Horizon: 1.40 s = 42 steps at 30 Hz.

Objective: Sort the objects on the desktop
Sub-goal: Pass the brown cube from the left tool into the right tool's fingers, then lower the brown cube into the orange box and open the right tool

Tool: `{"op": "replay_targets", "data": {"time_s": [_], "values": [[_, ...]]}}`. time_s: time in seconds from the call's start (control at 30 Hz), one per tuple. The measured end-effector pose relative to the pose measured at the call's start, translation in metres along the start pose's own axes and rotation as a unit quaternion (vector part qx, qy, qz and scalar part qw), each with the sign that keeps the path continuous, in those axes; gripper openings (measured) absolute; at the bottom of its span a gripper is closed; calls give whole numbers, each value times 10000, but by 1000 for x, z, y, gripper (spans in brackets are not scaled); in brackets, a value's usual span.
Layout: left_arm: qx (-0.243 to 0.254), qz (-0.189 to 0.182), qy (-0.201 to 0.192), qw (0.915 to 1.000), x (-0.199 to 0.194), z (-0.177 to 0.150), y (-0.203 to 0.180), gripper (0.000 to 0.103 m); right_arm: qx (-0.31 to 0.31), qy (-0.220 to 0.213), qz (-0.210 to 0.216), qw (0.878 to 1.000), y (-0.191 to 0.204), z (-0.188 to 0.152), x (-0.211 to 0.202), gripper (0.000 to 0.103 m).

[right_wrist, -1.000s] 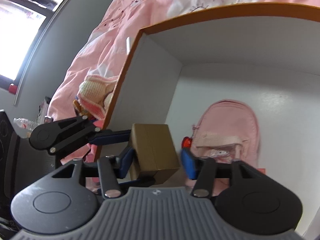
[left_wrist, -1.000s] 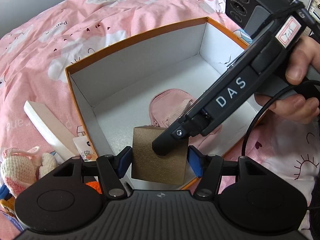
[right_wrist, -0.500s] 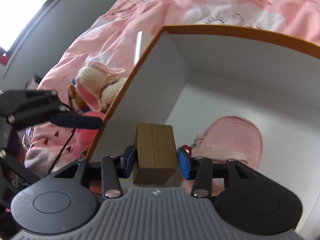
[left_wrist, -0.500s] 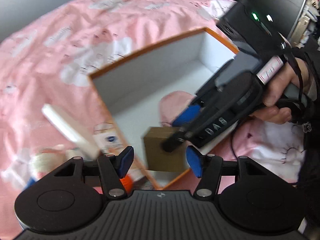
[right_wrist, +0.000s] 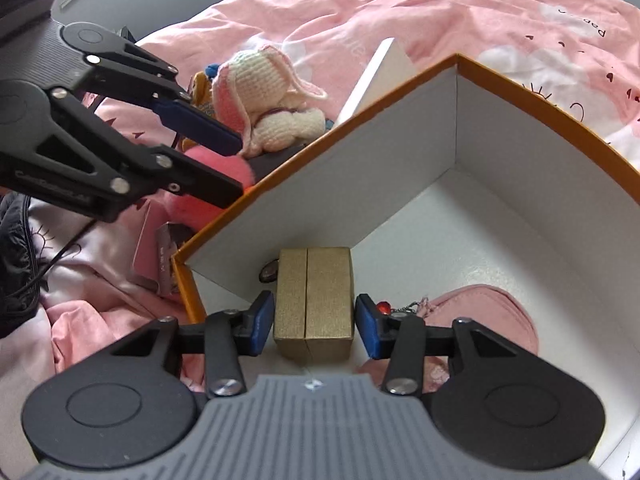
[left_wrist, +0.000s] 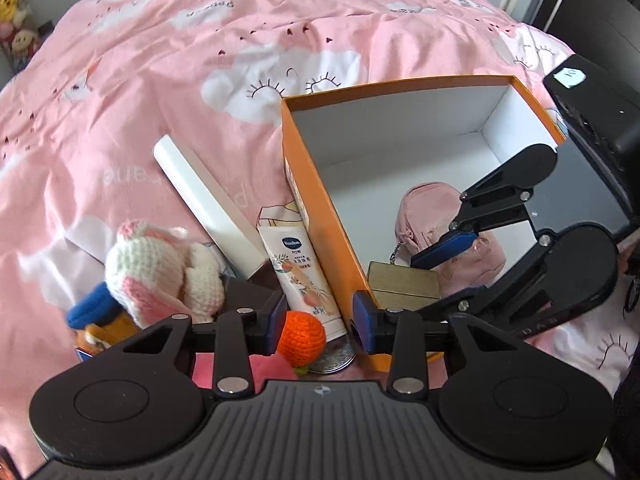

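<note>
Bedspread [left_wrist: 200,80] shows — left gripper [left_wrist: 320,320] released gold box [right_wrist: 314,304].

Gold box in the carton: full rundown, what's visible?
Gold box: small cuboid, matte textured gold card with a seam down its top face, closed. It sits in the near corner of the orange carton, against the white wall, beside the pink pouch. Right gripper straddles it, left pad touching, right pad showing a sliver of gap.
</note>
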<state>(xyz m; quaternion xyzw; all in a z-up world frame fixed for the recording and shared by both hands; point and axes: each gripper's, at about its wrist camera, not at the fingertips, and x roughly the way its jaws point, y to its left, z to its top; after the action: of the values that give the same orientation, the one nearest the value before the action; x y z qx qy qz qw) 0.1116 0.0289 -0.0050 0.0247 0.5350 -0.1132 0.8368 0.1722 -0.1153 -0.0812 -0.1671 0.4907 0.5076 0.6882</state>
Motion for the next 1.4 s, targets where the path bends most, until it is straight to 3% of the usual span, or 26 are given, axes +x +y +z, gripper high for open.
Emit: {"op": "replay_targets", "data": {"time_s": [0.13,0.2,0.27,0.33,0.4,0.47,0.63,0.97,1.13,1.2,1.3,1.4], "values": [[-156,-91,-24,9998,2,-5,5,42,65,64,228,9997,-4,0,-1,48],[-238,-147,-31,9996,2,-7,8,42,113,35,429,9990,-7,2,-3,56],[-334,-168,-53,9993,3,-7,12,42,183,-7,443,9988,-9,4,-4,56],[-427,-166,-103,9989,3,-7,15,42,478,-9,347,9983,-15,10,-2,50],[-517,-159,-135,9984,2,-7,16,41,880,-9,286,9957,-24,15,2,24],[-547,-121,-149,9983,2,-7,17,39,1181,-87,312,9925,-32,16,4,20],[-667,0,5,9978,12,-7,20,39,1371,133,-113,9904,-36,13,15,17],[-730,-74,127,9972,23,-9,16,39,1205,111,446,9917,-28,11,31,15],[-761,-76,114,9970,23,-9,15,39,1294,-195,121,9913,-29,10,11,22],[-788,-88,98,9968,23,-8,16,39,1468,-476,-151,9879,-32,2,-9,40],[-855,-116,91,9962,23,-8,17,39,1720,-698,-768,9796,-37,-12,-34,50],[-904,-164,98,9957,24,-8,17,39,2095,-621,-1280,9674,-48,-26,-42,59]]}}
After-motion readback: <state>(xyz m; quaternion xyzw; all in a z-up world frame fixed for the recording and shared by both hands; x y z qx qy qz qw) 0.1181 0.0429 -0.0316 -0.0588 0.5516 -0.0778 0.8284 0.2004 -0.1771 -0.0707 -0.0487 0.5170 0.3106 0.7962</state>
